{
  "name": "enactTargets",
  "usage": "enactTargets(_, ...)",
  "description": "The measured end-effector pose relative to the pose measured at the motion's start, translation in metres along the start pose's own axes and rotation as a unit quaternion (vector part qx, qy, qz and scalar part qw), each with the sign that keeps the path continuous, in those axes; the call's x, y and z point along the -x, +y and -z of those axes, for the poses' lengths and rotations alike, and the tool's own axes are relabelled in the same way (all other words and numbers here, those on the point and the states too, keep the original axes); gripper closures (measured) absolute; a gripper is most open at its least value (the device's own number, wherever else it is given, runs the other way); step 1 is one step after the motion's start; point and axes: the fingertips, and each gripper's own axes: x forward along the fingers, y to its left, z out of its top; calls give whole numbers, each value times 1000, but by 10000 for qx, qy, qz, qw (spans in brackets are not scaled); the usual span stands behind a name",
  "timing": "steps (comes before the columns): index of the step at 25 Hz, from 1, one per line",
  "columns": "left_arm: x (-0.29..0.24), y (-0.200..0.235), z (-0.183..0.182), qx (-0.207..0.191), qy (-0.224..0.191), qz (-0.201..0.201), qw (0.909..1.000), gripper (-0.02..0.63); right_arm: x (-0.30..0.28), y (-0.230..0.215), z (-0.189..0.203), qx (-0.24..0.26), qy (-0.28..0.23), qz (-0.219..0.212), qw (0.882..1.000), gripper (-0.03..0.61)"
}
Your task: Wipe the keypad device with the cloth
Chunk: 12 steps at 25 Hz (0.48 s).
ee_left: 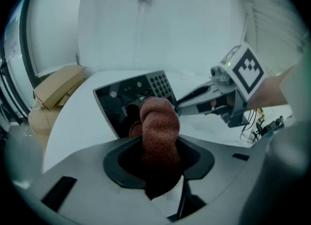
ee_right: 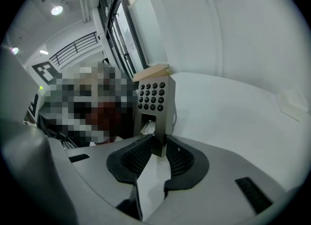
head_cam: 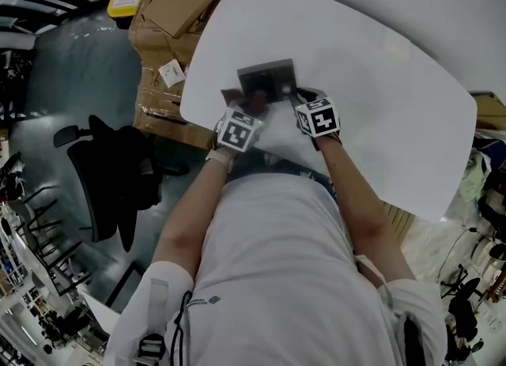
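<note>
My right gripper [ee_right: 156,155] is clamped on the near edge of the keypad device [ee_right: 154,97], propping it steady on the table [head_cam: 379,80]. My left gripper [ee_left: 159,158] is closed on the cloth [ee_left: 158,122], whose bunched end pokes ahead of the jaws at the device's dark face, ready to rub.

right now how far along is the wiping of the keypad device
Done: the left tongs grip the reddish-brown knitted cloth, and the right tongs clamp the grey keypad device by its near edge. In hand: the cloth sits at the device's dark panel, contact unclear. Left: the wiping itself, number keys included.
</note>
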Motion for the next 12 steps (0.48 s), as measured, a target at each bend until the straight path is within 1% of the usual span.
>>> enactTargets(2,7,0,-17,191,-286,89,9994,453,0,0,0,16,-1,-5,10000,479)
enactTargets(3,12,2,-28,213,-427,63,9988,453,0,-1,0,18,-1,-10,10000,479)
enactTargets(7,27,18,-69,167,-899,-196,9956,453,-1,-1,2,27,25,-30,10000,479)
enactTargets(9,28,23,-80,153,-1005,-255,9945,453,-1,0,2,51,47,-36,10000,479)
enactTargets(12,20,25,-79,121,-958,-264,9950,453,-1,0,2,98,101,-60,9999,479)
